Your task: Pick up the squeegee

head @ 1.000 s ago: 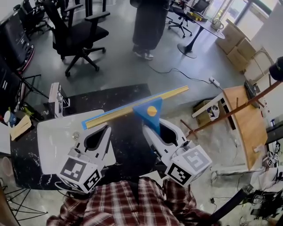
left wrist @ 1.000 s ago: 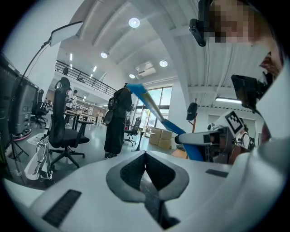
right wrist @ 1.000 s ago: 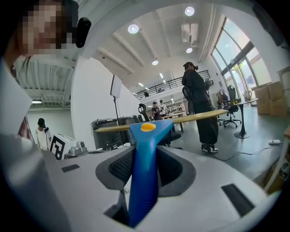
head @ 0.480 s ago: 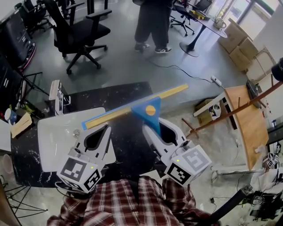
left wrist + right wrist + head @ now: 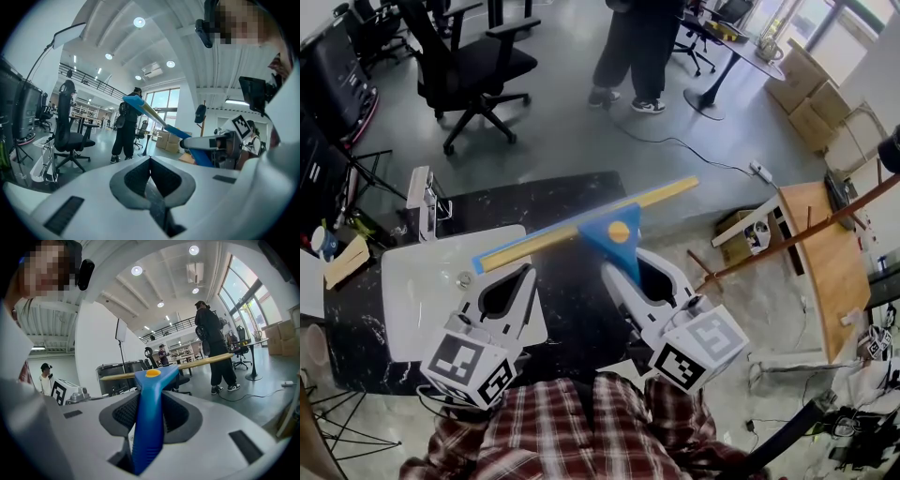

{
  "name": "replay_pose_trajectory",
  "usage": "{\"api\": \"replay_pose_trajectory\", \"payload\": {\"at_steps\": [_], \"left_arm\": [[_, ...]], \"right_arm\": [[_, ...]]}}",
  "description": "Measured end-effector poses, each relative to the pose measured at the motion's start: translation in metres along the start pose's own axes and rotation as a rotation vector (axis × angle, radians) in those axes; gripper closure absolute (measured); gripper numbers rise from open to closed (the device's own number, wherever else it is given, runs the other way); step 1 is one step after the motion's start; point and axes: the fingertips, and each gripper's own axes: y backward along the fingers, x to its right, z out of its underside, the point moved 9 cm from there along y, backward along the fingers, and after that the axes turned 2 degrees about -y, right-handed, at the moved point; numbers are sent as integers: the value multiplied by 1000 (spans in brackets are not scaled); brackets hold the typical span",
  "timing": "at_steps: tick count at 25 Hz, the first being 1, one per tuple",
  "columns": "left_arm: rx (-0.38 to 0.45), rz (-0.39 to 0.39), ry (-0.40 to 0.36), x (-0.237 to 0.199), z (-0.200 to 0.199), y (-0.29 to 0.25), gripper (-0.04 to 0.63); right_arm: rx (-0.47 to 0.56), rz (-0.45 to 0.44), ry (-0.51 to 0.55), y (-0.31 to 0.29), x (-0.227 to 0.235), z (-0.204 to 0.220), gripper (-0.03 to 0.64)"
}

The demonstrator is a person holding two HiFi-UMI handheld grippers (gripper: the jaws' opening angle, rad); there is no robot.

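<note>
Nearest, above a plaid shirt (image 5: 572,431), the right claw (image 5: 630,267) is clenched on the squeegee (image 5: 619,234), its pads pressing the flanks of the blue handle, which runs up between them in the right gripper view (image 5: 147,418). The left claw (image 5: 523,274) is beside it and apart from it, clenched on nothing, jaws meeting in a seam in its own view (image 5: 151,161). The squeegee is off the bench (image 5: 572,202). Its long yellow and blue blade lies crosswise in front of both claws, the left end over a white slab (image 5: 422,291) on the bench and the right end reaching past the bench's far right corner in the head view. To the right of the bench is a tilted wooden board (image 5: 811,253) with a brown pole across it. Beyond the far edge the grey floor is open, crossed only by a cable (image 5: 675,150). Farther off are a black chair (image 5: 469,70) to the left and a standing person (image 5: 637,47).
</note>
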Motion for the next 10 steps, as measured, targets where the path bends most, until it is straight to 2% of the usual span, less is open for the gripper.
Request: {"api": "replay_pose_trajectory", "payload": {"at_steps": [10], "left_arm": [[-2,3,2,2,-2,1,584]], "right_arm": [[0,-34,-24,0,-3,0,480]]}}
